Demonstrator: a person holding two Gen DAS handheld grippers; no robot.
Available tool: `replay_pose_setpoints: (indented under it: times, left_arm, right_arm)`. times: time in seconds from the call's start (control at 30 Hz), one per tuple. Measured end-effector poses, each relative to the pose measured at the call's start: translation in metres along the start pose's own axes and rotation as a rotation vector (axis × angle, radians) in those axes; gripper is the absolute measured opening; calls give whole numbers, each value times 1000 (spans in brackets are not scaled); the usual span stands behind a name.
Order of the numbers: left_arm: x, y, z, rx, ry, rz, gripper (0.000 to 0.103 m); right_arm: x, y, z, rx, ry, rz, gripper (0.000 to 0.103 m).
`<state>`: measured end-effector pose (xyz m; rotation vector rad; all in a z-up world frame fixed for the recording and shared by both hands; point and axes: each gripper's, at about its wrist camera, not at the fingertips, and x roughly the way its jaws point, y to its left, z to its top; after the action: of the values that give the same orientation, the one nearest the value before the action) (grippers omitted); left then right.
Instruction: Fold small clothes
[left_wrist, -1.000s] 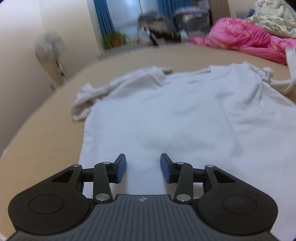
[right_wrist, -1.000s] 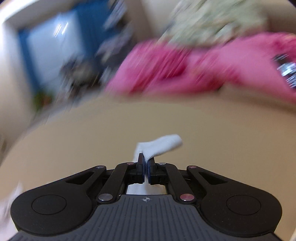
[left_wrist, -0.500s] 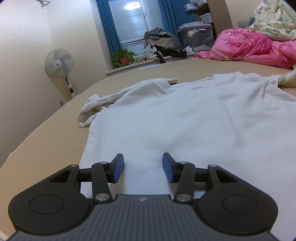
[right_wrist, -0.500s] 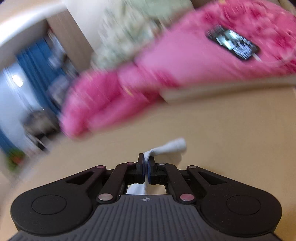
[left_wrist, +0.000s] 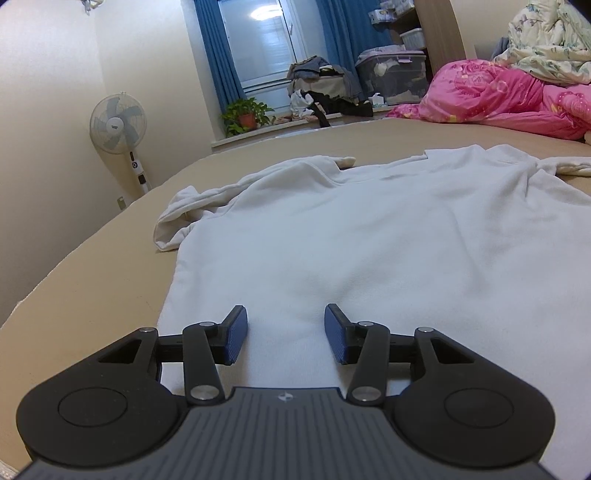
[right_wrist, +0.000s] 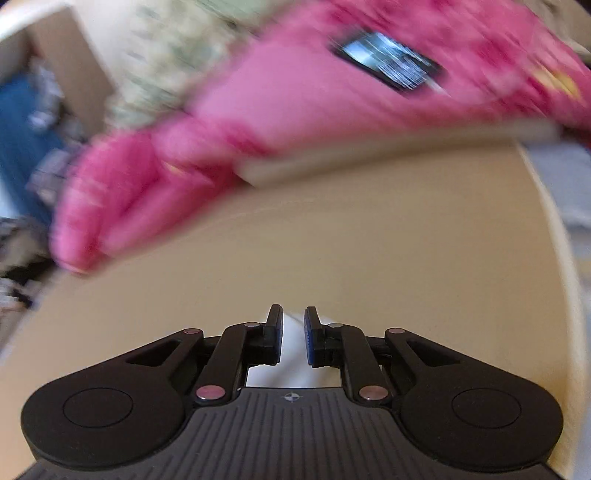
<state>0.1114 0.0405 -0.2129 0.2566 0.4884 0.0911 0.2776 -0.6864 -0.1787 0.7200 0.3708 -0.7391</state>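
One white garment (left_wrist: 388, 236) lies spread flat on the tan bed (left_wrist: 92, 273). The left gripper (left_wrist: 285, 332) hovers over its near hem, jaws apart. The right gripper (right_wrist: 293, 334) is opening, white cloth between its jaws.

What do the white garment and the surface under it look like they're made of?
White garment: soft, matte knit, probably cotton or fleece; it lies in rounded folds with a faintly fuzzy face. Tan surface: smooth, matte, likely a fabric sheet; weave too fine to tell.
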Motion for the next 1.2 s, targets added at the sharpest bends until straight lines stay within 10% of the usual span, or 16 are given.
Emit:
replay_pose_setpoints:
  times: [0.1, 0.27, 0.73, 0.8, 0.83, 1.2]
  left_arm:
    - [0, 0, 0, -1, 1, -1, 53]
    - [1, 0, -1, -2, 1, -2, 53]
    - [2, 1, -1, -1, 1, -2, 53]
    - [2, 1, -1, -1, 1, -2, 53]
    - [2, 1, -1, -1, 1, -3, 53]
    - [2, 1, -1, 1, 1, -1, 53]
  right_arm:
    - [1, 7, -4, 59, 56, 128, 18]
    - [21, -2, -30, 167, 244, 14, 24]
    - [43, 23, -34, 135, 271, -48, 31]
    - [49, 24, -36, 118, 261, -41, 27]
    - [49, 24, -35, 111, 248, -34, 1]
    - [-10, 58, 18, 100, -53, 373, 0]
